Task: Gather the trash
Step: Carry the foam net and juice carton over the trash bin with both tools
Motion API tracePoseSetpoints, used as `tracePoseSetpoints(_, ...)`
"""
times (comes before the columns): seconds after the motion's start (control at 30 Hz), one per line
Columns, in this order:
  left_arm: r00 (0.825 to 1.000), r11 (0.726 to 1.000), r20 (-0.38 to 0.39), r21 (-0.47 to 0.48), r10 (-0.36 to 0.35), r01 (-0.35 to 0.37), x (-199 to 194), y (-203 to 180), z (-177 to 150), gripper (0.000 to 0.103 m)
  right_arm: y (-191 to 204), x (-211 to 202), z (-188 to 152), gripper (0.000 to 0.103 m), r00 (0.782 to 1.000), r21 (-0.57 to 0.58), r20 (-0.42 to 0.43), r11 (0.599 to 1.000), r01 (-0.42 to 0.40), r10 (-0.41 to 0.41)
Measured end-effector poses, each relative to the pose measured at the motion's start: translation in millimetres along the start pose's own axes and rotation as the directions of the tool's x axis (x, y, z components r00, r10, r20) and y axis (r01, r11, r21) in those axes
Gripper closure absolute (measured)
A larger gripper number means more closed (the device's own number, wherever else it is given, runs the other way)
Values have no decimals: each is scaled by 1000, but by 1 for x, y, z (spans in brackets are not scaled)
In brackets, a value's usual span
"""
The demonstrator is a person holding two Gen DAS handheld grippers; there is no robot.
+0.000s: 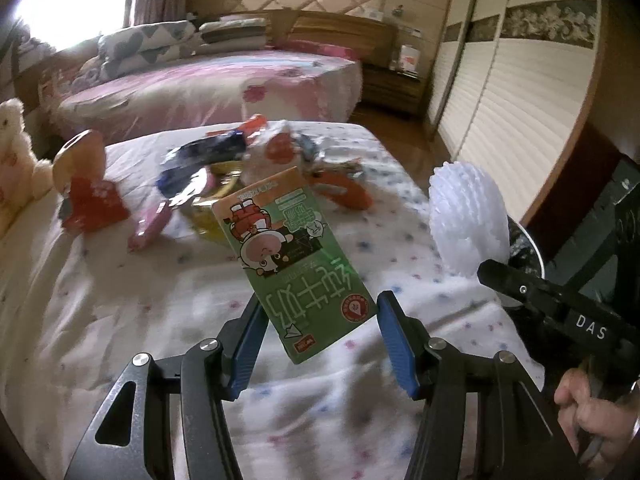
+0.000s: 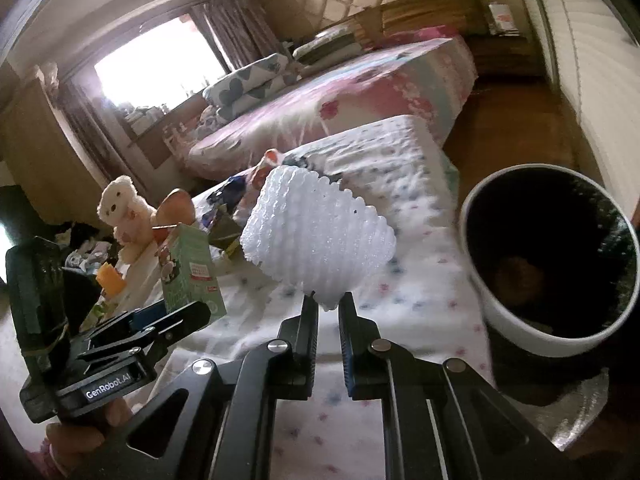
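Left hand-held gripper [image 1: 320, 312] angled down gripping green carton [image 1: 292, 264], right hand-held gripper [image 2: 329, 308] pinching foam net [image 2: 316, 240]

You have two grippers in view: the left gripper [image 1: 318, 312] and the right gripper [image 2: 328, 306]. You have one green milk carton [image 1: 294, 258], one white foam net sleeve [image 2: 318, 234] and one white trash bin [image 2: 516, 320] with a black liner. One heap of wrappers [image 1: 224, 160] lies on the quilt; its blurred pieces cannot be counted. Beside it you see one plush bear [image 2: 120, 204] and one bed [image 1: 208, 80] behind.
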State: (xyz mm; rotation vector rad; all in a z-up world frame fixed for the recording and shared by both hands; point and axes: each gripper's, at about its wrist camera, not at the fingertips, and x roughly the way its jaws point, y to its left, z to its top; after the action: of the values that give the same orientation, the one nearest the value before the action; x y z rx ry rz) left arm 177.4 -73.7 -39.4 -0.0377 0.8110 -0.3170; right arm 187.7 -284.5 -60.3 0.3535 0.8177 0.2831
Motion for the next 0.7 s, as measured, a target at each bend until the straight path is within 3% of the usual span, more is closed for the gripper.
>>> tracePoseSetpoints(0.7,995,987,-35,129,-91,95,28,-70,13,49,-58,-46,-6,93,991,93,52,988,120,-125)
